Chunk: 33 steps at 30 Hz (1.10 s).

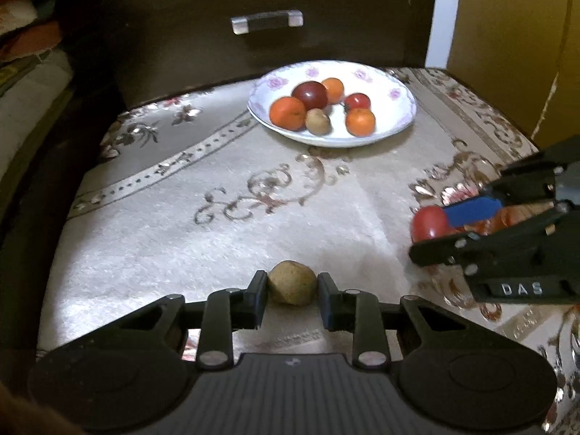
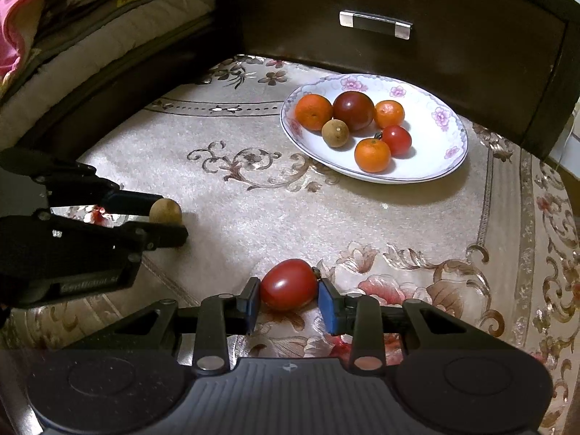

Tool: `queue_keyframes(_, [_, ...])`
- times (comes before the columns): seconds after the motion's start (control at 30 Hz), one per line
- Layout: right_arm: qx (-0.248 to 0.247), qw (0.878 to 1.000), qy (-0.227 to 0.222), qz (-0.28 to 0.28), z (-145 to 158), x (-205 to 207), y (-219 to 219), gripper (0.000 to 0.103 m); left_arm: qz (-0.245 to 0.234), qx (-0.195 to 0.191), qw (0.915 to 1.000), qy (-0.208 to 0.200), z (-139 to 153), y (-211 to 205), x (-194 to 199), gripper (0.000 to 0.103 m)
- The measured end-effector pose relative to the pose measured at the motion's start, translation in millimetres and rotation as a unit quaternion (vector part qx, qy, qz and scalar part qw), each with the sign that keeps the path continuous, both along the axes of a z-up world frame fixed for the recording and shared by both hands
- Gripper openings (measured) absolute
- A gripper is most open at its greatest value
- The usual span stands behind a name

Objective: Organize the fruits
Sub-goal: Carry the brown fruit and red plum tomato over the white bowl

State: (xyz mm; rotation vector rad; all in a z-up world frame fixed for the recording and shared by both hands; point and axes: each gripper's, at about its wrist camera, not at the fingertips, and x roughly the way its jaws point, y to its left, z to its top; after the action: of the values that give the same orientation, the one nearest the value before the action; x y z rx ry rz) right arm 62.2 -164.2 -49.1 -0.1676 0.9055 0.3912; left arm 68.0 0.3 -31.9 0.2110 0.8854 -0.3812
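A white floral plate (image 1: 398, 83) (image 2: 442, 145) at the back holds oranges, a dark red fruit, a small red tomato and a brown longan. My left gripper (image 1: 293, 290) is shut on a brown longan (image 1: 292, 282), seen also in the right wrist view (image 2: 166, 211), low over the rug. My right gripper (image 2: 289, 299) is shut on a red tomato (image 2: 288, 284), which shows at the right of the left wrist view (image 1: 429, 223) between the right gripper's fingers (image 1: 471, 210). The left gripper appears in the right wrist view (image 2: 159, 217) at the left.
A beige floral rug (image 1: 217, 217) (image 2: 290, 199) covers the surface. A dark wooden drawer front with a metal handle (image 1: 266, 21) (image 2: 375, 24) stands right behind the plate. Folded bedding (image 2: 72, 36) lies at the left. A yellow wall (image 1: 507, 36) is at the right.
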Motion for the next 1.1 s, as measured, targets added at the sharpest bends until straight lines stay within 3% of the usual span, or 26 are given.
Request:
queue_keyframes(0.73, [-0.019, 1.000, -0.009, 0.012, -1, -1, 7, 0.030, -0.028, 0.012, 0.9993, -0.022, 10, -16, -8, 0.035])
queue_keyframes(1.0, [-0.005, 0.999, -0.034, -0.001, 25, -1, 5, 0.029, -0.014, -0.022, 0.9984, -0.049, 35, -20, 12, 0.035])
queue_keyframes(1.1, [-0.005, 0.999, -0.041, -0.009, 30, 4, 2, 0.029, -0.024, -0.011, 0.9982, -0.054, 37, -28, 22, 0.035])
